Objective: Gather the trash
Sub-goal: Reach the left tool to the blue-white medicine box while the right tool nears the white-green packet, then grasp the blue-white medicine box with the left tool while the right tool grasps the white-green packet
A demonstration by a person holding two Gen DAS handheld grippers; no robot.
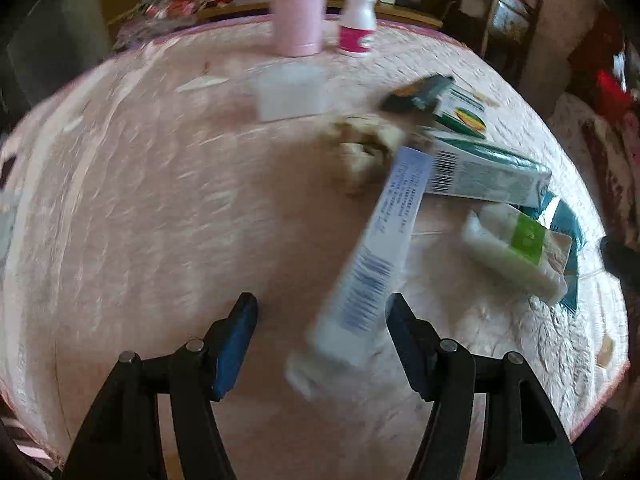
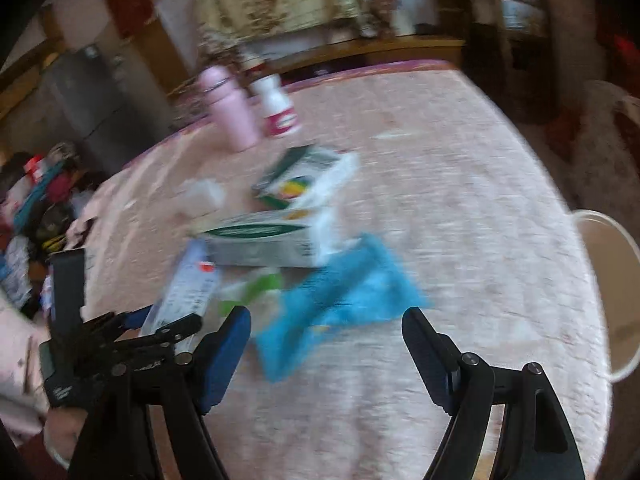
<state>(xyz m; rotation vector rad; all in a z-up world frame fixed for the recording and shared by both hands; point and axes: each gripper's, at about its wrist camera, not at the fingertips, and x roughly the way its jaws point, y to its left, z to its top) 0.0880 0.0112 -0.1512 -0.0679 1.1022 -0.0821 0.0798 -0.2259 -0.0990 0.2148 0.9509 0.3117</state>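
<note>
Trash lies in a heap on a pink-clothed table. A long white-and-blue carton points toward my left gripper; its near end sits between the open jaws, close to the right pad, well clear of the left one. Behind it are a green-and-white box, a small box with a colourful label, a white packet with a green label and crumpled brown paper. My right gripper is open just short of a blue wrapper, holding nothing. The left gripper shows at its left.
A pink bottle and a white bottle with a magenta label stand at the far edge. A clear plastic tub sits mid-table. A white bucket is beyond the table's right edge. Both views are motion-blurred.
</note>
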